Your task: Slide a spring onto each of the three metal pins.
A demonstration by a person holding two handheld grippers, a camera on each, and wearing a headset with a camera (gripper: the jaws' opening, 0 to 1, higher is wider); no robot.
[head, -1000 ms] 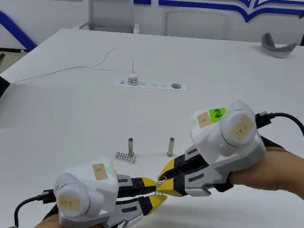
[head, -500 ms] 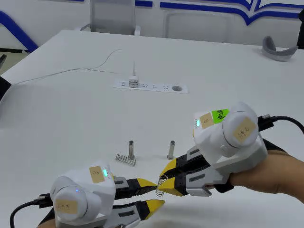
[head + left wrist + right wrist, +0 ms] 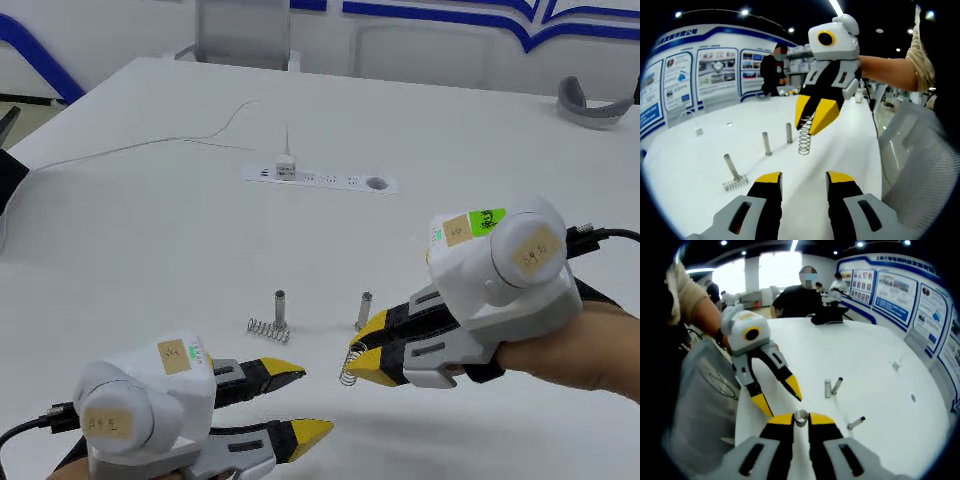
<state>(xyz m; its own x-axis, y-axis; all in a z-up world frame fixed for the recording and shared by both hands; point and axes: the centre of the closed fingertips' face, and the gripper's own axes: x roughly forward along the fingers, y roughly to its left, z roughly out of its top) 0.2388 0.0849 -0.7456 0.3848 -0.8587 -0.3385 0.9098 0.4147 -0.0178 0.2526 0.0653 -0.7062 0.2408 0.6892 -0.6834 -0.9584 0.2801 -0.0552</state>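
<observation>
Currently right gripper (image 3: 358, 355) pinches a spring (image 3: 804, 142), near the spread left gripper (image 3: 313, 400).

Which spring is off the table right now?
The spring pinched by the right gripper, hanging above the table. A loose spring lies on its side beside the leftmost pin.

Left gripper (image 3: 312, 400) agape; right gripper (image 3: 360, 352) clenched

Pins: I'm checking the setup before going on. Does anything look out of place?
One spring lies on its side on the table at the foot of the left pin, not on it. The right gripper holds a second spring. Nothing else stands out.
</observation>
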